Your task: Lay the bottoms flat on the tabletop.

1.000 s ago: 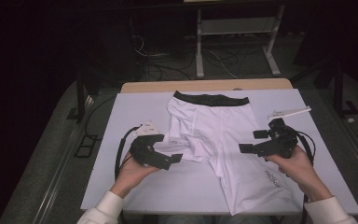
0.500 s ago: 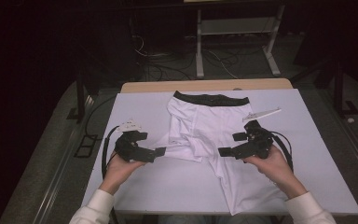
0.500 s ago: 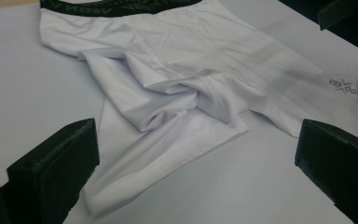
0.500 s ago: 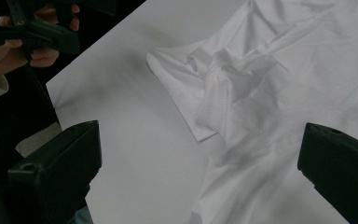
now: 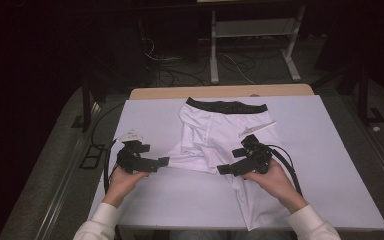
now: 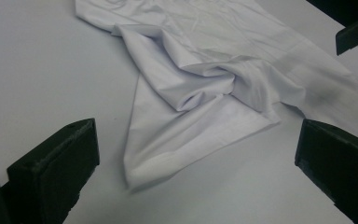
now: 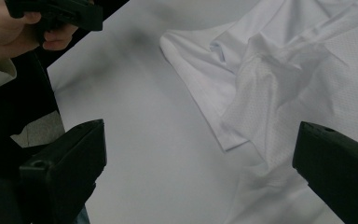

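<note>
we are hovering left gripper [image 5: 164, 161] and right gripper [image 5: 223, 170], jaws apart, beside white boxer briefs [image 5: 220, 135]; next, pinching crumpled leg hem.

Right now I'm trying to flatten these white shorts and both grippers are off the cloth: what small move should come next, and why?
Probably ease the left gripper forward onto the hem of the bunched leg and close on it. Its jaws stand open just short of that hem, and the white shorts lie crumpled there, while the right gripper hovers open over the other leg.
</note>
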A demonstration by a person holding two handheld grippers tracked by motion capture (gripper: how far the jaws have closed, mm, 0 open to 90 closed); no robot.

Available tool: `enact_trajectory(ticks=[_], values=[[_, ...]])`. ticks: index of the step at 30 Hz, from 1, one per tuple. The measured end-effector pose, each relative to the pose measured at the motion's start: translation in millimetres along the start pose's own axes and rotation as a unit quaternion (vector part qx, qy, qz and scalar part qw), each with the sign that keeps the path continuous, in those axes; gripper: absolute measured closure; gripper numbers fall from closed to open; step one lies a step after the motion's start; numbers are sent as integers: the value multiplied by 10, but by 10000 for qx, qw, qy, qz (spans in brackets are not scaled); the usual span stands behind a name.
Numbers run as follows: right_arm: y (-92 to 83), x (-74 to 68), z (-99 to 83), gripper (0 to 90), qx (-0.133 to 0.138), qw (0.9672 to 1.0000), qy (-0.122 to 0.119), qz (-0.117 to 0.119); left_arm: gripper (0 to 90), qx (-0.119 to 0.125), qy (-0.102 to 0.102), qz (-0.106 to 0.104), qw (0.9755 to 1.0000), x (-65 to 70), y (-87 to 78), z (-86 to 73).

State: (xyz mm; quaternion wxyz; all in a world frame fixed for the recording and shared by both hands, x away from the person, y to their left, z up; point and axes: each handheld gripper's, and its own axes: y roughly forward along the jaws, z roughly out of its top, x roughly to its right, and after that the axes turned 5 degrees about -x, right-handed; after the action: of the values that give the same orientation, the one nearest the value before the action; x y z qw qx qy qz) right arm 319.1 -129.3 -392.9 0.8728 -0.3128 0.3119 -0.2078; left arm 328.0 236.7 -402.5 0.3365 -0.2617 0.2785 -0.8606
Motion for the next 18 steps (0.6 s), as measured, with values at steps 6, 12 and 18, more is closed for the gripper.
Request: enact_trajectory(ticks=[6,12,18], values=[[151,-3,14,86,-97,9999,-97,46,0,-164,-203,-73,9996,-138,78,-35],[290,2,23,140,-155,9998,-158,30,0,-260,-212,-19,9994,-213,169,-45],[426,3,20,185,-226,9994,-240,49,0,-273,-286,-101,9992,-257,227,-60]])
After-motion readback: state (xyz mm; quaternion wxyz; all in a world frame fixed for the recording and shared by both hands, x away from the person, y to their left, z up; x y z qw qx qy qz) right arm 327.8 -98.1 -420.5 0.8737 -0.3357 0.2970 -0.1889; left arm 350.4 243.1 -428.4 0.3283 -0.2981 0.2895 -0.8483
